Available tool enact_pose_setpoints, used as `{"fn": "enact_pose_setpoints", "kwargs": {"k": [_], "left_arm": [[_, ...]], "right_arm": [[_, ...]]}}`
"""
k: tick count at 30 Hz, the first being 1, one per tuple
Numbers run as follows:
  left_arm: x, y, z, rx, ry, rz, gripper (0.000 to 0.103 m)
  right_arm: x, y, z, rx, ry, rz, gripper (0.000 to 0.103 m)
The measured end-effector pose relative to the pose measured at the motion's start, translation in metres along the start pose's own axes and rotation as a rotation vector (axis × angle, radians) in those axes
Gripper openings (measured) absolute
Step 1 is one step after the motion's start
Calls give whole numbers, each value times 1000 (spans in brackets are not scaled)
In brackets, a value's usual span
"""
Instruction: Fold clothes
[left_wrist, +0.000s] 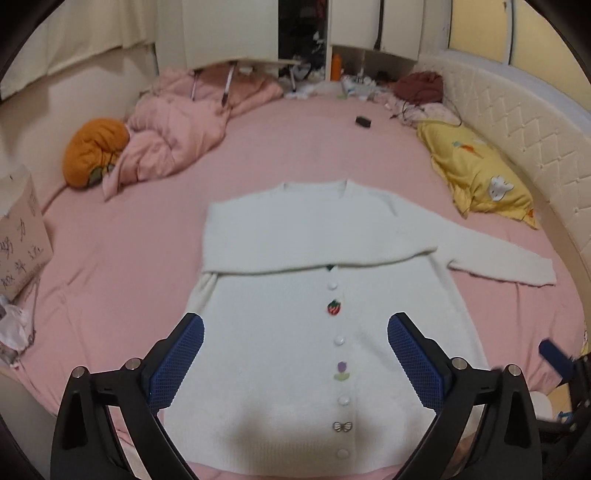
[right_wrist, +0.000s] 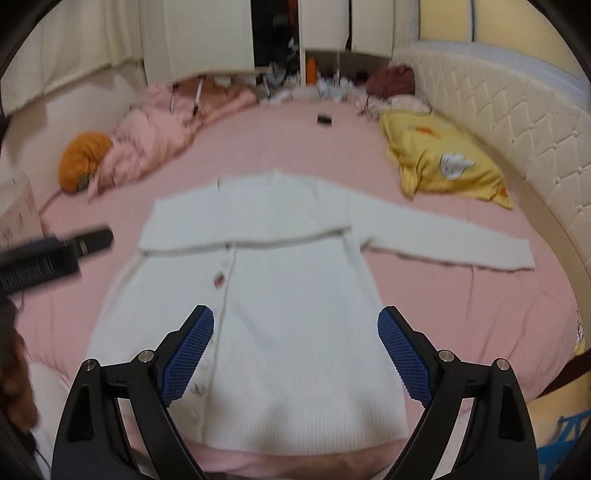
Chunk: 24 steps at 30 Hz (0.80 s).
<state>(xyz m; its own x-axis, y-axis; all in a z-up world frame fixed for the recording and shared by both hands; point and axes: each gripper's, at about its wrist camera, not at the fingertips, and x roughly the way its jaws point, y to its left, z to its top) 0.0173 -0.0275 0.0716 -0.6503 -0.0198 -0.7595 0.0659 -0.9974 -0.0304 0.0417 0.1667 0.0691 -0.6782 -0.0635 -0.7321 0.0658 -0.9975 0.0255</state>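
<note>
A white knit cardigan lies flat on the pink bed sheet, its hem nearest me. Decorative buttons run down its front, among them a strawberry and a tulip. Its left sleeve is folded across the chest; the right sleeve stretches out to the right. My left gripper hovers open over the lower body of the cardigan, holding nothing. My right gripper is open above the hem, also empty. The left gripper's blurred tip shows at the left of the right wrist view.
A yellow pillow lies by the padded cream headboard on the right. A crumpled pink duvet and an orange cushion sit at the far left. A cardboard box stands at the left edge. A small black object lies far back.
</note>
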Motion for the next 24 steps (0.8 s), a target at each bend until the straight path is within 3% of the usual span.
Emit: {"fn": "enact_pose_setpoints", "kwargs": {"k": [4,10,18,24], "left_arm": [[-4,4,5,-6,-13,14,100],[-11,9,-1,-19,2,10,100],[-7,5,-4,3,17,20,100],[-1,-2,-5,31,31,40,100]], "right_arm": [[-10,-3,2,1,-26,34,91],[-9,-8,6,-12,-25,4,91],[-9,-14,2,16,-26,24,91],[2,-39,3,67,-21,36,91]]}}
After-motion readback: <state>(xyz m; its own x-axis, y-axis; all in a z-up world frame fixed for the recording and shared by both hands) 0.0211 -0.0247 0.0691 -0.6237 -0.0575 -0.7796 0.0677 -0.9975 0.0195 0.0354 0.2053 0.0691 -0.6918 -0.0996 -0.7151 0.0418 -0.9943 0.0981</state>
